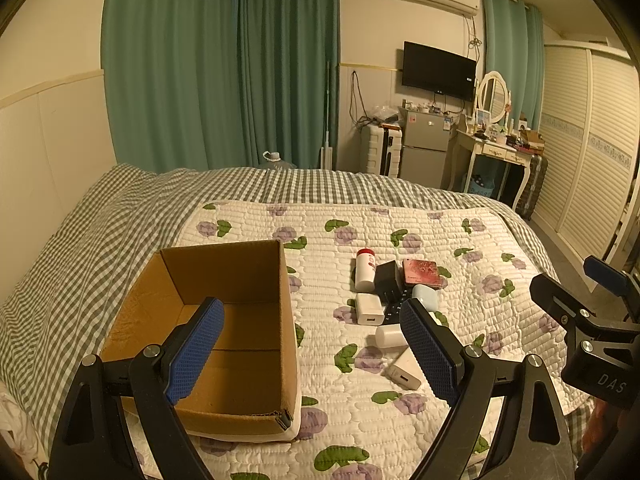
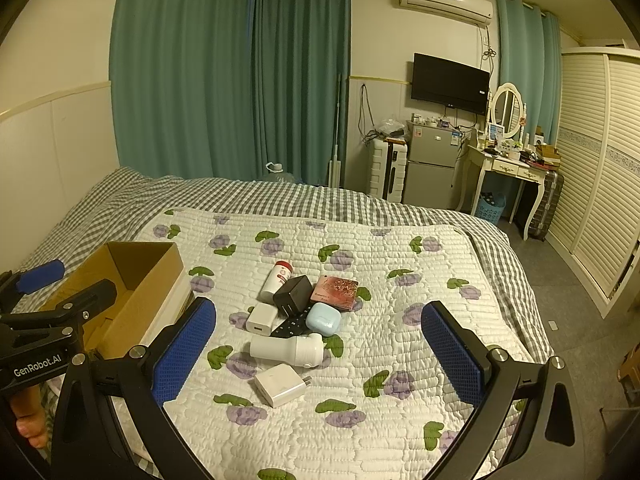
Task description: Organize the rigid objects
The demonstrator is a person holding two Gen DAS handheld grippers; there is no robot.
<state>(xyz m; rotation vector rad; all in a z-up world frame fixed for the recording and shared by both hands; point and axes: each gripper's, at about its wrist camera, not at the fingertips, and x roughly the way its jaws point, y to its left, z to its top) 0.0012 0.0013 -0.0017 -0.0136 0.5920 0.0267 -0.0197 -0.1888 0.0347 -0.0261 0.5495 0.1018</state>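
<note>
An open cardboard box [image 1: 224, 320] stands empty on the quilt, left of a pile of small items. The pile holds a red-capped white bottle [image 2: 277, 280], a black charger [image 2: 294, 294], a pink case [image 2: 335, 291], a pale blue earbud case [image 2: 323, 318], a white charger [image 2: 261, 318], a black remote [image 2: 290, 326], a white cylinder [image 2: 286, 350] and a white plug adapter [image 2: 280, 384]. My left gripper [image 1: 310, 306] hangs open over the box's right wall, holding nothing. Above the pile's near side, my right gripper [image 2: 318, 306] is also open and holds nothing.
The floral quilt [image 2: 400, 280] lies on a bed with a grey checked sheet [image 1: 80, 240]. Beyond the bed are green curtains, a small fridge [image 2: 430, 168], a dressing table [image 2: 508, 168] and a slatted wardrobe on the right. A hand shows at the lower left of the right wrist view.
</note>
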